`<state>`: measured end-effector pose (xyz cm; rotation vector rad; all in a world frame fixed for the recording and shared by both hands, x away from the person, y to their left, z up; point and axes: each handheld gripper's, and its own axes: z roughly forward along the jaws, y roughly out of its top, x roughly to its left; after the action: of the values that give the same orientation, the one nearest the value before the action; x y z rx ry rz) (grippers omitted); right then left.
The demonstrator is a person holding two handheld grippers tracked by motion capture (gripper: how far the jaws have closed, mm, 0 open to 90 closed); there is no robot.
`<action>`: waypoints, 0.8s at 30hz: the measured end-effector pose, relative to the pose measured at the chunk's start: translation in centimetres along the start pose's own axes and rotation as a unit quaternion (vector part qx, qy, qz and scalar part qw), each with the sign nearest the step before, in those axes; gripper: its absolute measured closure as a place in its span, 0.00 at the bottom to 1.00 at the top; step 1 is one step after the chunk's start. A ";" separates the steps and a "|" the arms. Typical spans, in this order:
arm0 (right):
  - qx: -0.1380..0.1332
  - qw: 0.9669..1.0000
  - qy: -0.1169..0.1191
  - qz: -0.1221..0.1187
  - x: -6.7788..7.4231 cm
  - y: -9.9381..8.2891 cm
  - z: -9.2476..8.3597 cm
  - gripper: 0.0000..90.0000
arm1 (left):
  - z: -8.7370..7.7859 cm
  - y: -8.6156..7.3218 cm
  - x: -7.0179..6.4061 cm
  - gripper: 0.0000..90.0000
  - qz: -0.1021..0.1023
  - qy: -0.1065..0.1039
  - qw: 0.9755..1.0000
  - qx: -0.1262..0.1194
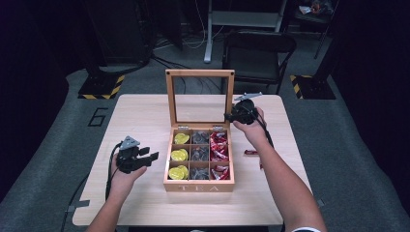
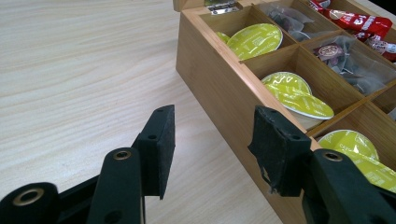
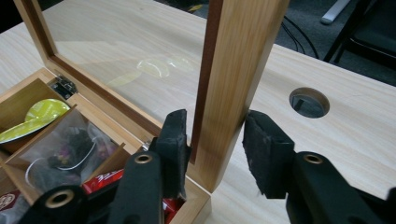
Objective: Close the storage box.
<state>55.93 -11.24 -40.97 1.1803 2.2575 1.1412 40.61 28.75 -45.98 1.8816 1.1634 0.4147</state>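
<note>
Straddling the lid (image 3: 233,84), right claw (image 3: 215,140) hides its hinge

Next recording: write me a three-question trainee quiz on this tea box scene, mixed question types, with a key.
1. True or false: the tea box lid stands open.
2. Which hand-held gripper straddles the lid's side rail? A) left hand-held gripper B) right hand-held gripper
3. Fill in: the column of compartments nearest the left hand-held gripper holds yellow-green ____.

Key: 1 true; 2 B; 3 pods.
</note>
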 end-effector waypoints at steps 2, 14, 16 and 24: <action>0.000 1.000 0.000 0.001 -0.1 0.0 0.1 0.68 | 0.0 0.0 0.0 0.55 0.001 0.001 1.000 -0.003; 0.005 1.000 0.002 0.011 -0.2 0.5 0.3 0.72 | 0.0 0.2 0.3 0.56 -0.004 -0.005 1.000 -0.003; 0.004 1.000 0.008 0.018 -0.3 0.4 0.1 0.72 | 0.1 0.3 0.2 0.56 -0.004 -0.007 1.000 0.000; 0.002 1.000 0.006 0.007 0.1 0.3 -0.3 0.73 | 0.4 1.9 0.3 0.57 0.002 -0.011 1.000 0.002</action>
<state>55.87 -11.23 -40.60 1.1969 2.2641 1.1533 42.09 28.48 -44.71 1.8881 1.1467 0.3934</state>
